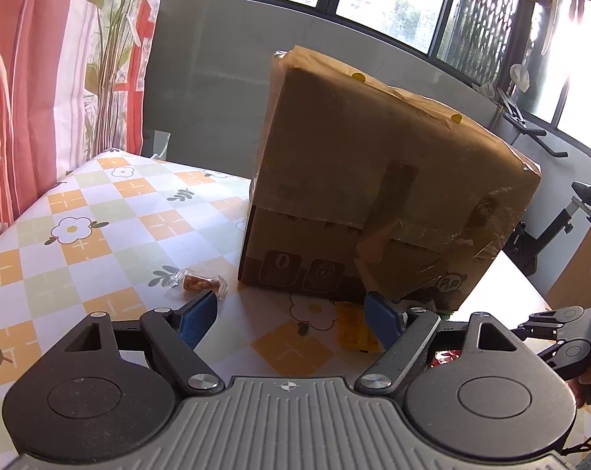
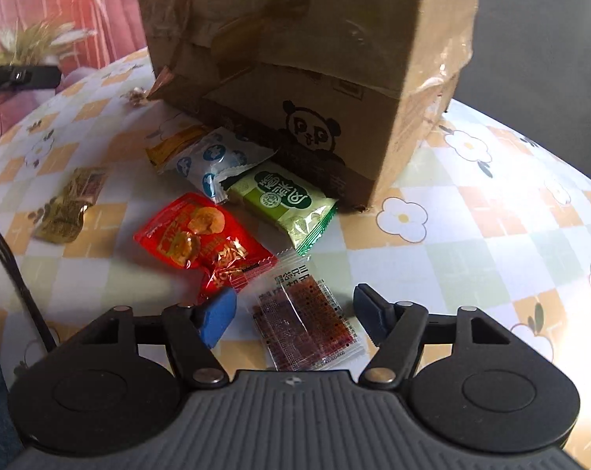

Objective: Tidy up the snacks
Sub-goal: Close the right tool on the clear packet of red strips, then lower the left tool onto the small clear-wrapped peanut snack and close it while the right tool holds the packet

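Both tongs stand with jaws apart and nothing pressed between the blue pads. Left tongs (image 1: 291, 313) point slightly down at the surface (image 1: 99, 211), a table under a checked cloth with flower prints, their jaws spread wide over bare cloth just before the cardboard box (image 1: 374, 196). Right tongs (image 2: 291, 309) tilt more steeply down, and a clear packet with a dark red filling (image 2: 307, 313) lies flat between the jaws, neither pad touching it.

Largest of all is that cardboard box, standing upright on the surface, taped and closed as far as either view shows, with a panda drawing low on one face; what it contains cannot be told. Snacks lie loose on the cloth at its foot, none in any container. In the right wrist view a green packet (image 2: 287, 203) rests against the box's bottom edge, a white packet with blue spots (image 2: 213, 160) partly overlaps it, and a yellow packet (image 2: 174, 147) sits under the white one's far end. A red packet (image 2: 201, 243) lies just in front of these, close to the right tongs' left pad. A gold wrapper (image 2: 68, 207) lies well apart to the left. In the left wrist view a small clear-wrapped brown sweet (image 1: 197, 284) lies beside the box's left corner, just beyond the left pad.
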